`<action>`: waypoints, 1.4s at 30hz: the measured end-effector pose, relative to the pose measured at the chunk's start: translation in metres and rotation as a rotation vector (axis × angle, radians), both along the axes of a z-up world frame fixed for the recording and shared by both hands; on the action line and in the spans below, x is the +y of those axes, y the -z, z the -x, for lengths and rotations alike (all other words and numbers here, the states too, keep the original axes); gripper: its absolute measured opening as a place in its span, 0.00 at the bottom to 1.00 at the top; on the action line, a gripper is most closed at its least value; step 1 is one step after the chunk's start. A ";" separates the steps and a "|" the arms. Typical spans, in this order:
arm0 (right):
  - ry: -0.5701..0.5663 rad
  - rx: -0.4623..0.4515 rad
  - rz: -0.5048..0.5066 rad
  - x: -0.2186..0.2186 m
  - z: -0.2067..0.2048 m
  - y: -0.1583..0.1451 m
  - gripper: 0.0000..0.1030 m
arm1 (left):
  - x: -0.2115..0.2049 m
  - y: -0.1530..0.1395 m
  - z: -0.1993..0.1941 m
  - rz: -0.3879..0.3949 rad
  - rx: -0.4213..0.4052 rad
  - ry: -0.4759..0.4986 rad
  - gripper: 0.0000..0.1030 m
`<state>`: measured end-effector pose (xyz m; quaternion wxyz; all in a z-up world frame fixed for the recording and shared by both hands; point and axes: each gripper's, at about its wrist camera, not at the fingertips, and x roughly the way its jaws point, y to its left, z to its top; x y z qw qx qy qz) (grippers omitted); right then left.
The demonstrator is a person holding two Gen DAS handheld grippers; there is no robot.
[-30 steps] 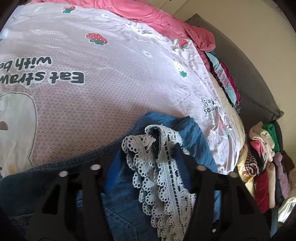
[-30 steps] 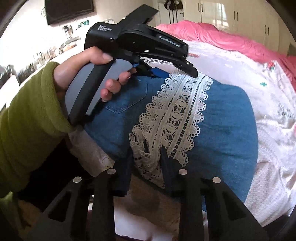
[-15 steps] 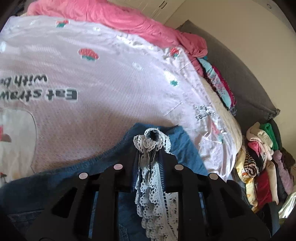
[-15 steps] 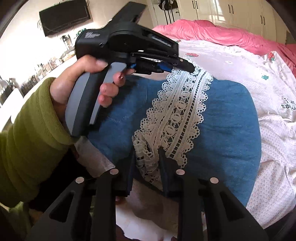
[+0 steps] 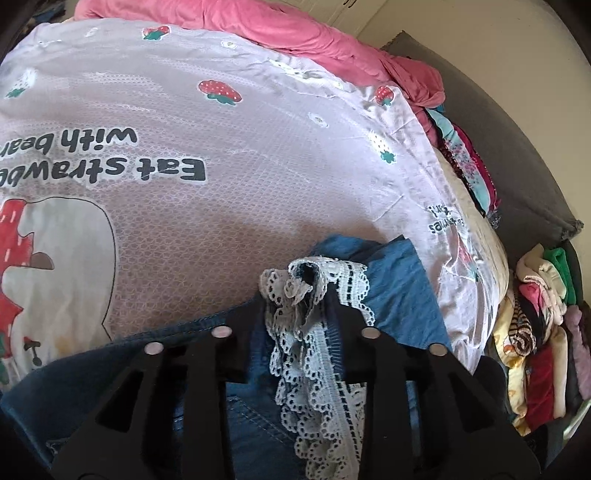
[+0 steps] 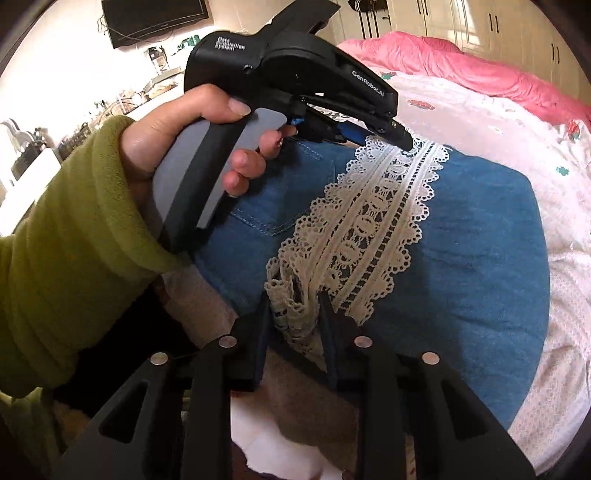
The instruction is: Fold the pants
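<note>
Blue denim pants [image 6: 469,251] with a white lace strip [image 6: 373,221] lie on the bed. My right gripper [image 6: 291,310] is shut on the near end of the lace and the denim under it. My left gripper [image 5: 299,299] is shut on the far end of the same lace strip, bunching it; the denim [image 5: 399,291] spreads to its right. In the right wrist view the left gripper [image 6: 400,142] is held by a hand in a green sleeve [image 6: 70,254], its tip on the far end of the lace.
A white bedspread [image 5: 192,122] with strawberries and printed text covers the bed. A pink duvet [image 5: 295,26] lies at the far edge. Stacks of folded clothes [image 5: 543,321] stand at the right, beside a grey cushion [image 5: 517,155].
The left gripper closed from wide open onto the far end of the lace, gathering it. The right gripper kept its grip on the near end.
</note>
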<state>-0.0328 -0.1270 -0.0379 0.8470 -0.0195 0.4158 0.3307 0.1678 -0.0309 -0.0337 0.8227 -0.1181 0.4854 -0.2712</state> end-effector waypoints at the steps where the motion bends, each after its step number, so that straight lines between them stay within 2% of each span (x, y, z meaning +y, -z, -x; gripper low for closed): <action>1: -0.004 0.010 -0.021 -0.005 0.002 -0.003 0.28 | 0.002 -0.001 0.001 -0.006 -0.007 -0.005 0.26; 6: 0.019 0.024 -0.111 -0.034 0.013 -0.026 0.31 | 0.013 -0.016 0.012 -0.006 -0.046 -0.046 0.31; 9: 0.098 -0.023 -0.067 -0.058 0.016 -0.038 0.33 | 0.025 -0.029 0.037 0.005 -0.104 -0.078 0.35; 12: 0.178 -0.036 -0.010 -0.080 0.011 -0.038 0.33 | 0.034 -0.034 0.069 0.032 -0.119 -0.090 0.35; 15: 0.201 -0.044 0.023 -0.087 0.010 -0.037 0.34 | 0.029 -0.036 0.097 0.036 -0.125 -0.074 0.35; 18: 0.188 -0.044 0.048 -0.085 0.009 -0.032 0.34 | 0.014 -0.035 0.121 0.005 -0.130 -0.032 0.35; 20: 0.182 -0.024 0.078 -0.081 0.006 -0.020 0.33 | -0.001 -0.029 0.132 -0.042 -0.127 0.010 0.36; 23: 0.201 0.044 0.135 -0.081 0.001 -0.002 0.33 | -0.015 -0.012 0.142 -0.117 -0.096 0.052 0.36; 25: 0.223 0.090 0.086 -0.093 0.000 0.005 0.32 | -0.020 0.001 0.150 -0.143 -0.066 0.074 0.36; 27: 0.234 0.108 0.065 -0.100 0.002 0.006 0.31 | -0.019 0.006 0.155 -0.162 -0.071 0.077 0.36; 33: 0.243 0.117 0.042 -0.105 0.004 0.009 0.31 | -0.014 0.012 0.159 -0.140 -0.048 0.066 0.37; 42: 0.254 0.119 0.018 -0.106 0.004 0.007 0.33 | -0.014 0.009 0.161 -0.146 -0.051 0.056 0.37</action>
